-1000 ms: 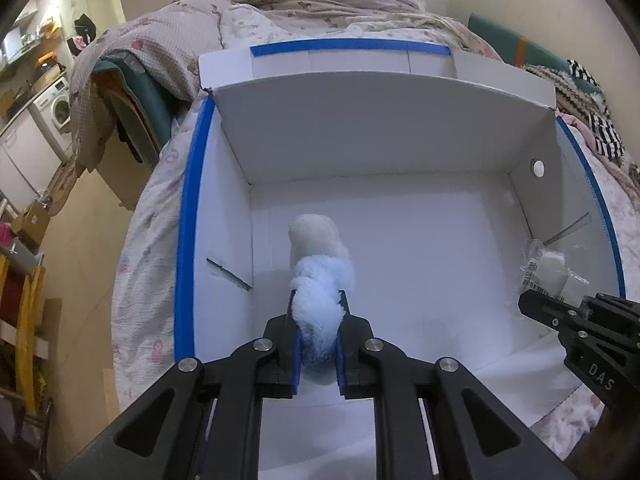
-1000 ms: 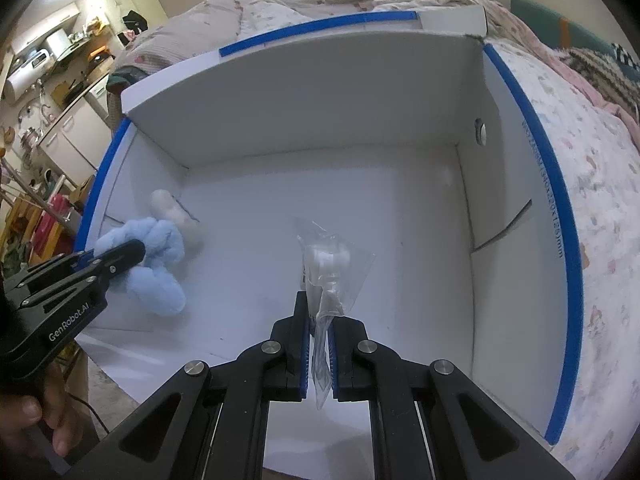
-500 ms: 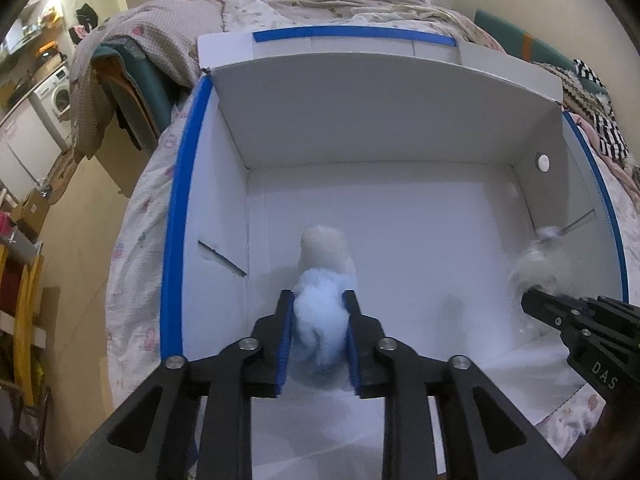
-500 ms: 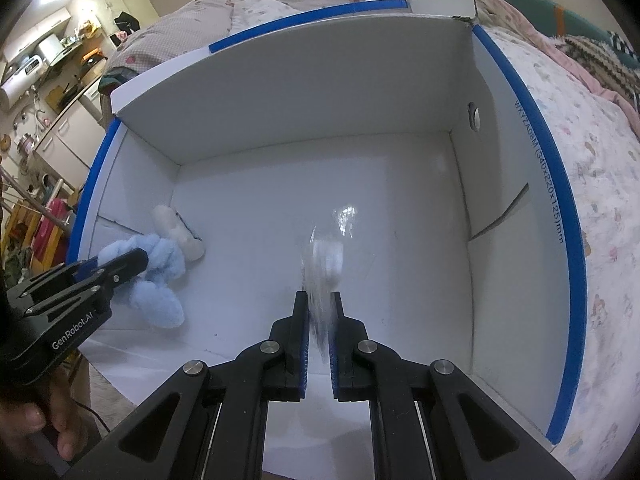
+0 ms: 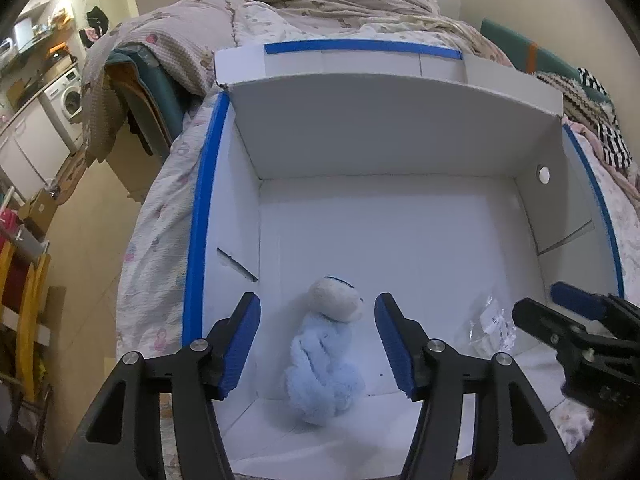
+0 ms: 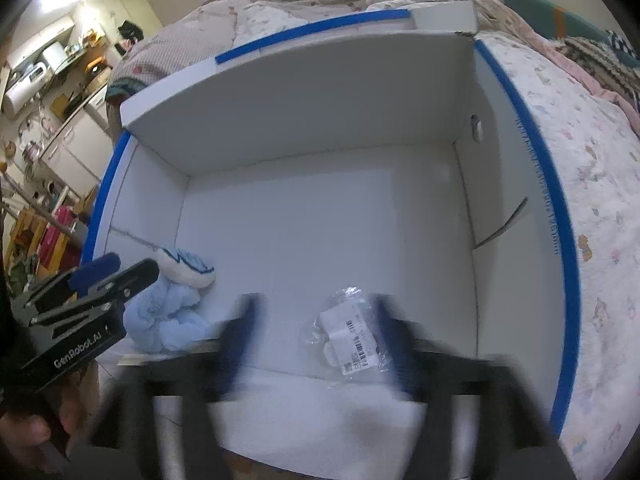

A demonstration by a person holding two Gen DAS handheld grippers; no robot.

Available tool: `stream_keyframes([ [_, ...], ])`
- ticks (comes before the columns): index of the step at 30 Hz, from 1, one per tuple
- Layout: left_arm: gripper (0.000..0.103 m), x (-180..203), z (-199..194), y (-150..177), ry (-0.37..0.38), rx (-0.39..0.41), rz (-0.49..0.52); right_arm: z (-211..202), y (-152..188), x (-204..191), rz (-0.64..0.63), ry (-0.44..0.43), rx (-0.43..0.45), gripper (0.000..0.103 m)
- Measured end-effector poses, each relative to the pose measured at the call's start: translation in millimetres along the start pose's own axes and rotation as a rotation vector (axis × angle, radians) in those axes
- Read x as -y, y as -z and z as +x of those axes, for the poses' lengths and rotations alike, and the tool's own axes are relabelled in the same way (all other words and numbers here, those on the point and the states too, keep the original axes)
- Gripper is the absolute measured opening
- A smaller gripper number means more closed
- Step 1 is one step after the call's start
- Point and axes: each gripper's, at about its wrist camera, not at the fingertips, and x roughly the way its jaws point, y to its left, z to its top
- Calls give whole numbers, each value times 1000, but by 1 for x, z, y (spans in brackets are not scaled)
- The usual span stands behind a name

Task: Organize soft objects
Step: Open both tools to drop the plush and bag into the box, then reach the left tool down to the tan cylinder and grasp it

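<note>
A fluffy light-blue soft toy (image 5: pixel 322 364) with a pale head lies on the floor of the white box (image 5: pixel 400 140) near its front left corner; it also shows in the right wrist view (image 6: pixel 168 312). My left gripper (image 5: pixel 316 344) is open, its jaws wide apart on either side of the toy. A clear plastic packet (image 6: pixel 348 336) with a white barcode label lies on the box floor at the front right, also in the left wrist view (image 5: pixel 490 326). My right gripper (image 6: pixel 316 332) is open and blurred, its jaws either side of the packet.
The box has blue tape along its rims (image 5: pixel 200 216) and sits on a bed with a floral quilt (image 6: pixel 600 184). Rumpled bedding (image 5: pixel 320 4) lies behind it. A washing machine (image 5: pixel 66 100) and clutter stand at the far left.
Both grippers have opened. The blue toy and the plastic packet have dropped from the jaws onto the box floor. Both grippers have pulled back a little.
</note>
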Motion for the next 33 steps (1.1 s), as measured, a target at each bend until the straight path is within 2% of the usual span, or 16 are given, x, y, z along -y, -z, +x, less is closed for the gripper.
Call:
stream_keyframes([
  [4,63,-1,-8,0,-7,27,-5,-6,-2,5,36,2,22,85],
  [7,64,0,-15,1,-7,55,-4,-9,-3,9,73,-12,40,103],
  [15,67,-2,-28,2,-22,71,-34,-33,-4,7,98,-6,159,103],
  [21,68,-8,-43,4,12,107,-67,-43,0,8,105,16,168,103],
  [28,68,-11,-54,12,-20,96,-62,-61,8,9,114,-4,208,103],
  [33,68,-18,-66,20,-10,103,-65,-72,14,9,112,-8,227,103],
])
